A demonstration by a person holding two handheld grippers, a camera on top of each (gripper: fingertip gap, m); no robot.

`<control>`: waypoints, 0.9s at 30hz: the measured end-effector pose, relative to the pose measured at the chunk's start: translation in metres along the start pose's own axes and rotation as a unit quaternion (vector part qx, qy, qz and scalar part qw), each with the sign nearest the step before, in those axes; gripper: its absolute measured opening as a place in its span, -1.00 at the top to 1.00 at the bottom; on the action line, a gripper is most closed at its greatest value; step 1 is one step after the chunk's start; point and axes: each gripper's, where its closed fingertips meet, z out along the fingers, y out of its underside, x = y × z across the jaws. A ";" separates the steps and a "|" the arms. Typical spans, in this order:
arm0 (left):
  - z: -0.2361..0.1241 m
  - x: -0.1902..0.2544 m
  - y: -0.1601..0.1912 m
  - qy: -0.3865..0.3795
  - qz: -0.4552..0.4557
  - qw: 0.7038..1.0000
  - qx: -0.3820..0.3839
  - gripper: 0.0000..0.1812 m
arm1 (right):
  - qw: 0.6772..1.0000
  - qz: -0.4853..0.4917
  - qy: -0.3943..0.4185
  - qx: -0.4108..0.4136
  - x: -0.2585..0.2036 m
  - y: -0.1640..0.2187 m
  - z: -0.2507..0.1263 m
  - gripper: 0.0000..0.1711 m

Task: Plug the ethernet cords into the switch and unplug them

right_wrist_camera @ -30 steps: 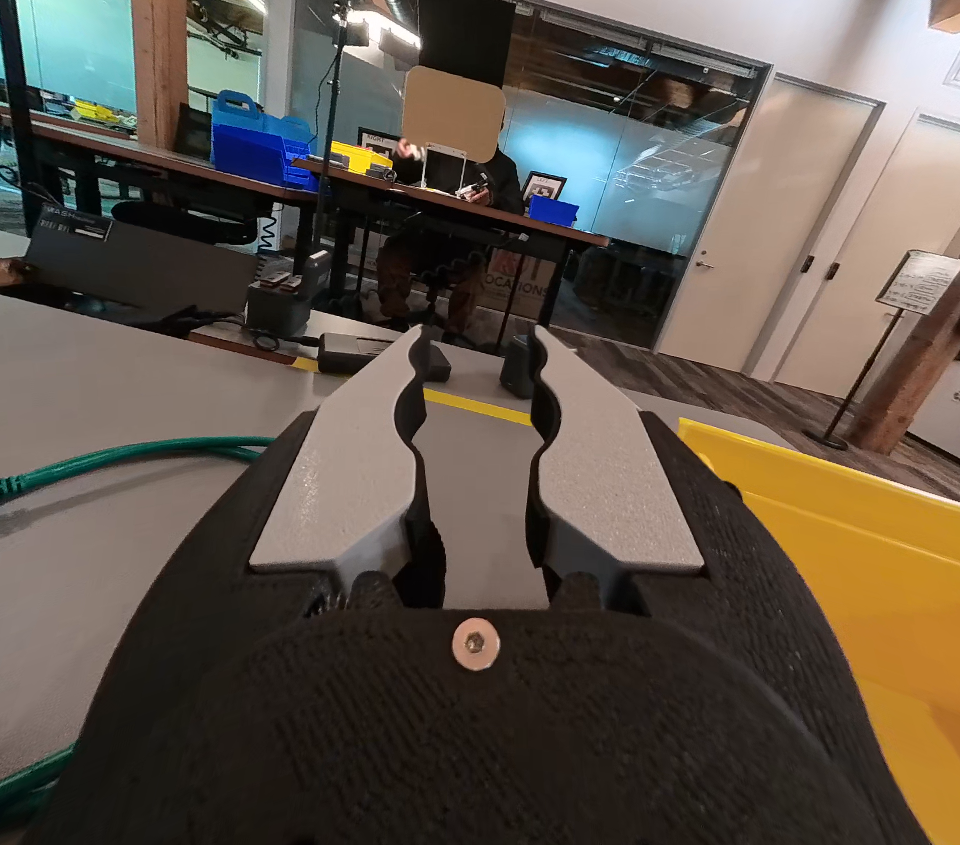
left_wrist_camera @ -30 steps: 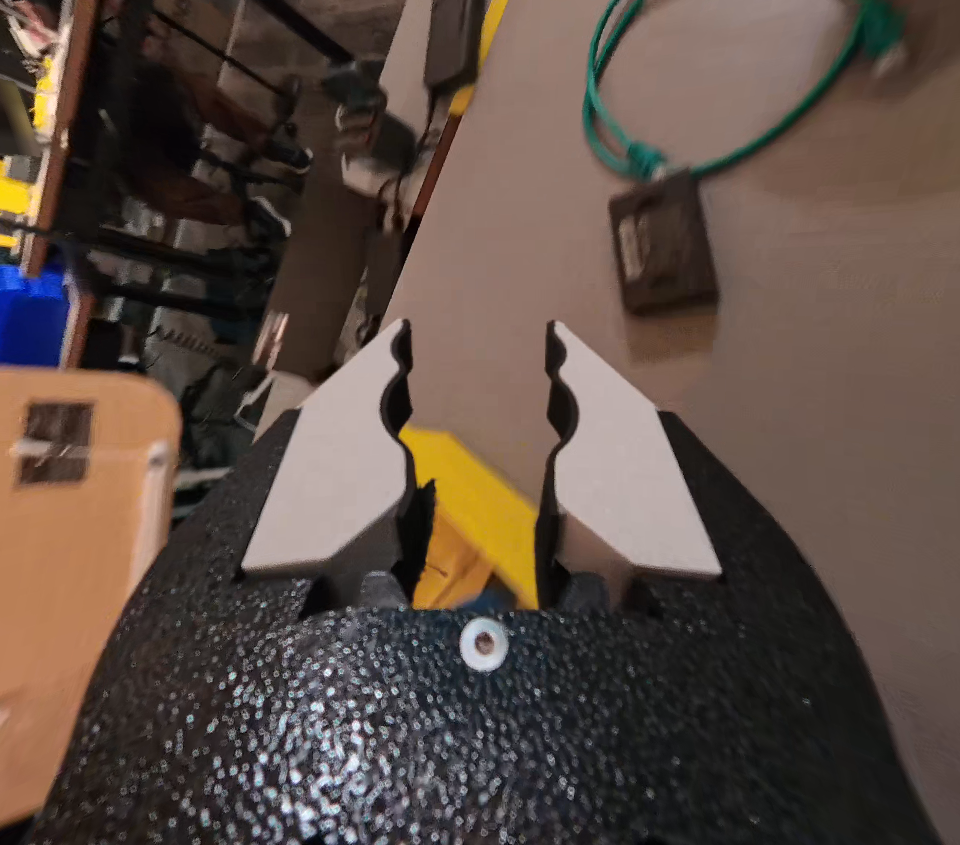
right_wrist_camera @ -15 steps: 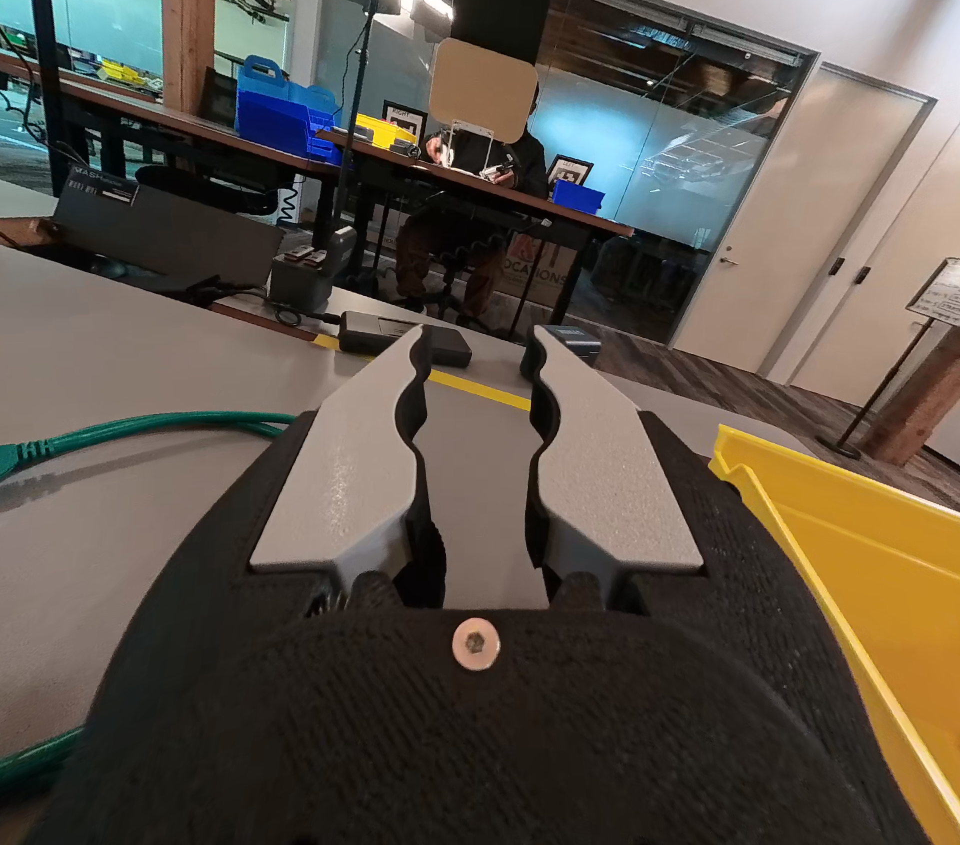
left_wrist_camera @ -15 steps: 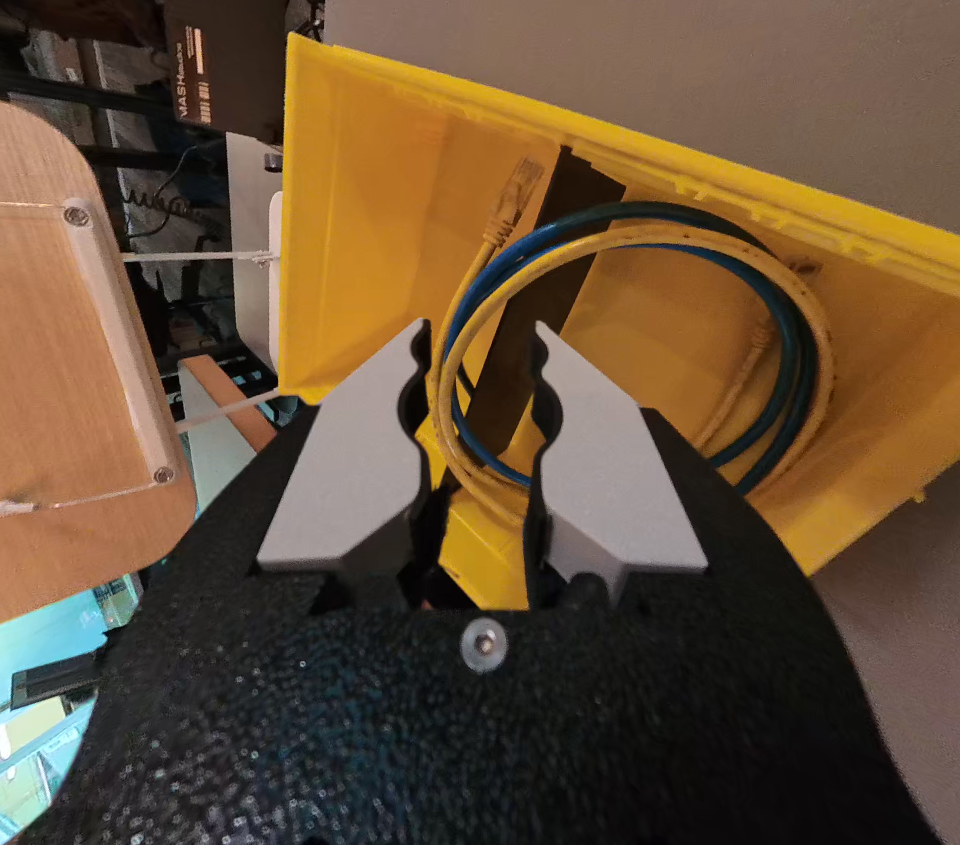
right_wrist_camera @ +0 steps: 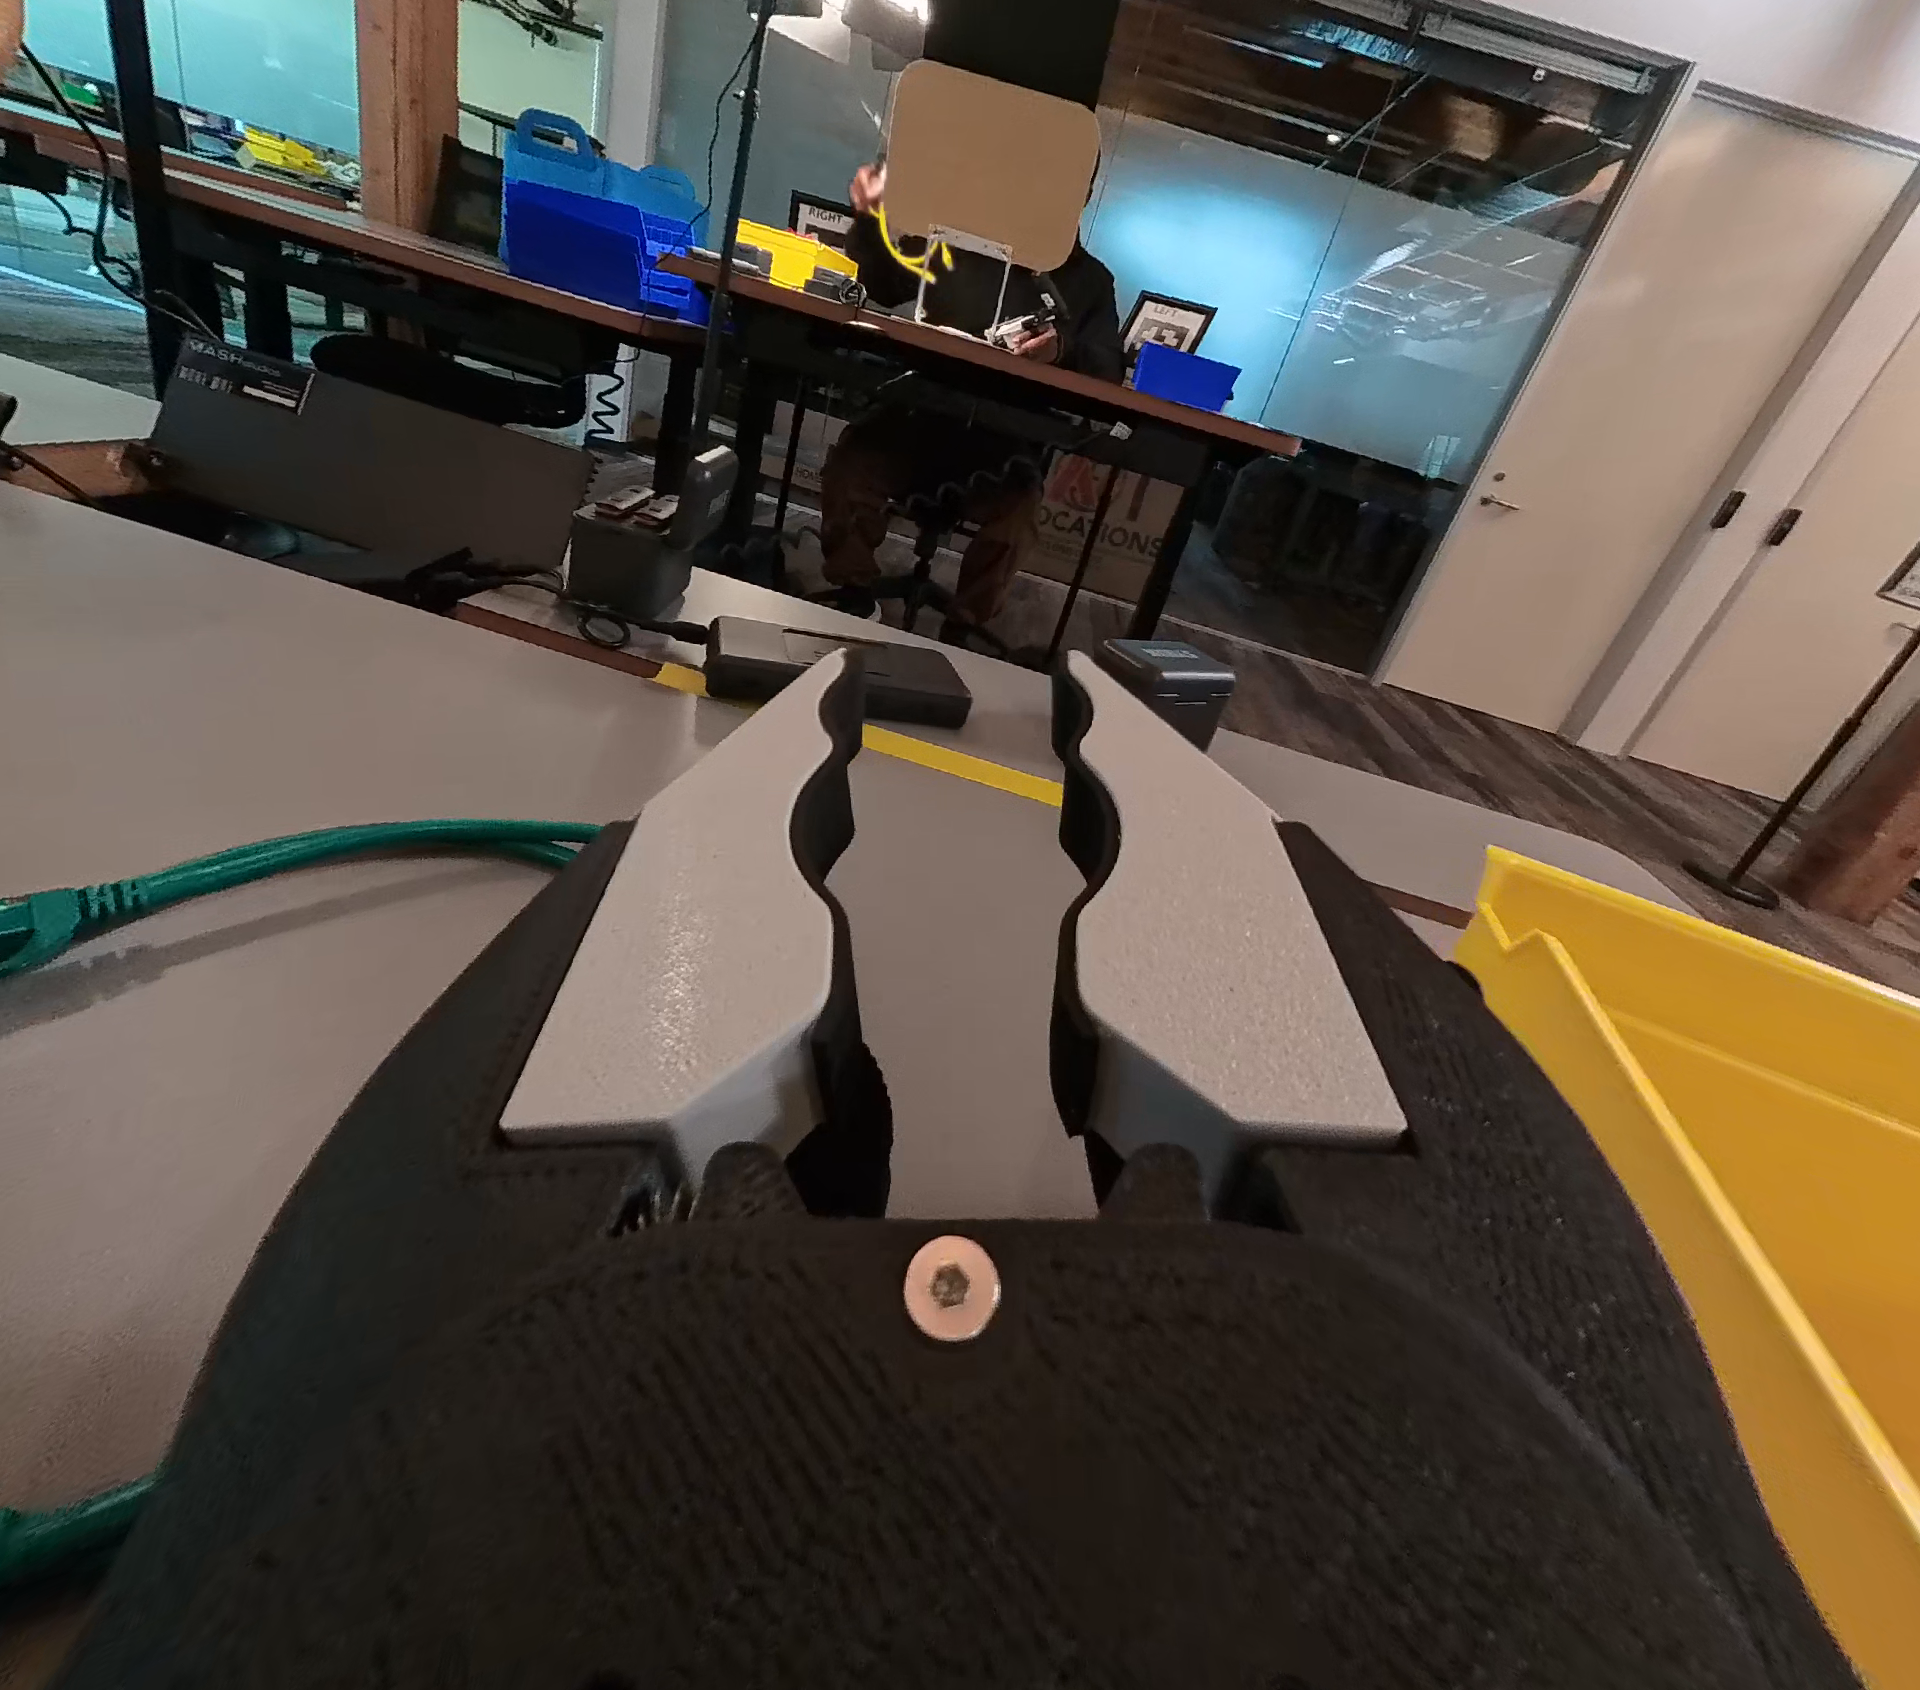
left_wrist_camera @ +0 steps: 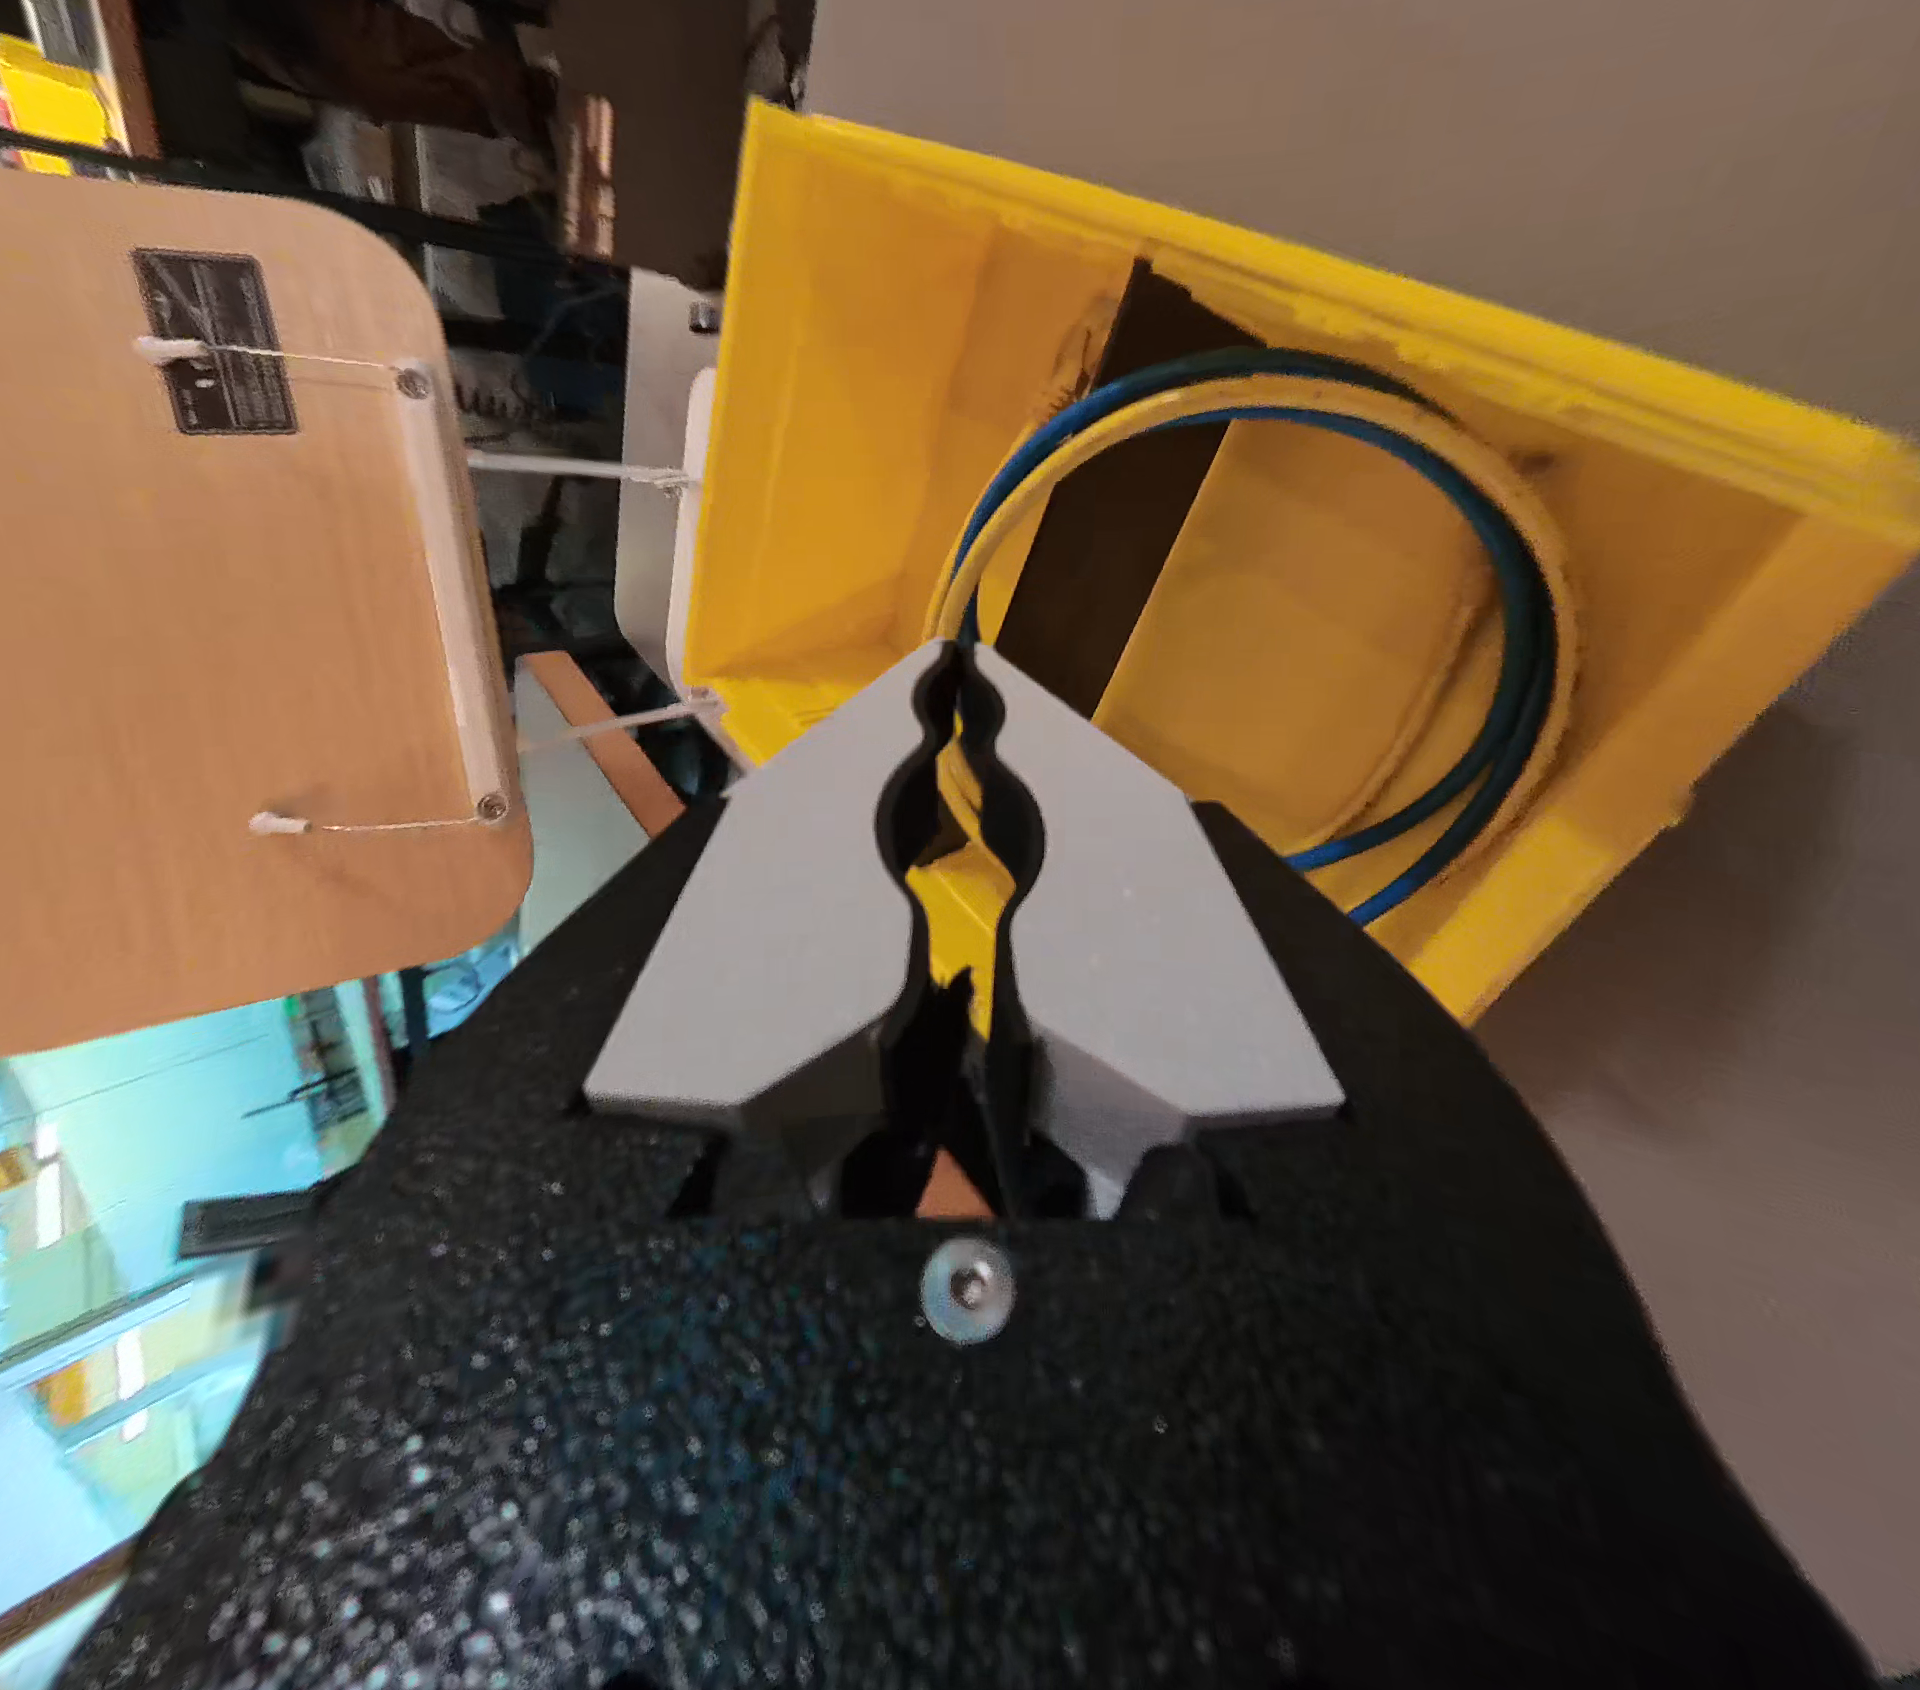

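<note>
A yellow bin (left_wrist_camera: pixel 831 393) lies on the grey table with a coiled yellow ethernet cord (left_wrist_camera: pixel 1195 409) and a blue ethernet cord (left_wrist_camera: pixel 1517 601) in it, over a black strip (left_wrist_camera: pixel 1101 560). My left gripper (left_wrist_camera: pixel 958 658) reaches into the bin and is shut on the yellow cord where the coil's near loop runs between its fingers; the blue cord lies right beside it. My right gripper (right_wrist_camera: pixel 956 684) is open and empty, low over the table. A green ethernet cord (right_wrist_camera: pixel 312 845) lies to its left, and the bin's wall (right_wrist_camera: pixel 1662 1069) to its right. No switch is in view.
A black flat box (right_wrist_camera: pixel 914 695) and a small dark box (right_wrist_camera: pixel 1169 684) sit by a yellow tape line (right_wrist_camera: pixel 966 767) at the table's far edge. A grey charger (right_wrist_camera: pixel 634 549) stands behind them. A person sits at a far desk. A wooden board (left_wrist_camera: pixel 208 601) hangs left of the bin. About 50 cm separates my left fingertips from my right.
The left gripper swung from the green cord and switch to the bin, moved in over the coil and closed on the yellow cord. The right gripper stayed open and shifted slightly.
</note>
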 end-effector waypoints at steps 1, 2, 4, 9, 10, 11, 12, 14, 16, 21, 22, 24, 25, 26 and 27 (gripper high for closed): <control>-0.004 0.000 -0.004 -0.001 -0.010 1.000 0.017 1.00 | 1.000 -0.001 -0.002 -0.001 -0.001 0.000 0.000 0.59; -0.005 0.000 -0.008 0.000 -0.013 1.000 0.029 1.00 | 1.000 -0.002 -0.004 -0.001 -0.003 0.000 0.001 0.59; 0.002 0.006 -0.011 0.022 -0.015 0.999 0.038 1.00 | 1.000 -0.004 -0.007 -0.001 -0.005 0.000 0.000 0.59; 0.042 0.013 -0.015 0.063 -0.005 0.998 0.027 0.76 | 1.000 0.000 -0.008 -0.002 -0.004 0.000 -0.001 0.59; 0.049 0.013 -0.015 0.067 0.003 0.998 0.021 0.75 | 1.000 0.002 -0.007 -0.001 -0.003 0.000 -0.001 0.59; 0.055 0.014 -0.013 0.075 0.011 0.997 0.012 0.75 | 1.000 0.003 -0.007 -0.001 -0.003 0.000 -0.001 0.59; 0.061 0.016 -0.011 0.082 0.018 0.996 0.001 0.76 | 1.000 0.005 -0.007 -0.002 -0.003 0.000 -0.001 0.59; 0.070 0.018 -0.004 0.092 0.036 0.995 -0.022 0.79 | 1.000 0.005 -0.007 -0.002 -0.003 0.001 0.000 0.59; 0.075 0.017 0.001 0.087 0.048 0.994 -0.035 0.93 | 1.000 0.004 -0.008 -0.002 -0.003 0.000 0.000 0.59; 0.055 0.008 0.003 0.033 0.060 0.997 -0.038 0.97 | 1.000 0.005 -0.008 -0.001 -0.003 0.000 0.000 0.59; 0.046 0.005 0.004 0.015 0.058 0.998 -0.037 0.97 | 1.000 0.006 -0.008 -0.001 -0.003 0.001 0.000 0.59; 0.026 0.000 0.006 -0.021 0.047 0.998 -0.033 0.97 | 1.000 0.008 -0.010 -0.003 -0.004 0.001 0.001 0.59; 0.014 -0.004 0.008 -0.043 0.042 0.998 -0.034 0.97 | 1.000 0.007 -0.010 -0.003 -0.004 0.001 0.001 0.59; 0.002 -0.008 0.010 -0.066 0.037 0.997 -0.035 0.97 | 1.000 0.006 -0.011 -0.003 -0.005 0.001 0.001 0.59; -0.009 -0.013 0.012 -0.090 0.031 0.995 -0.034 0.98 | 1.000 0.005 -0.012 -0.003 -0.006 0.001 0.001 0.59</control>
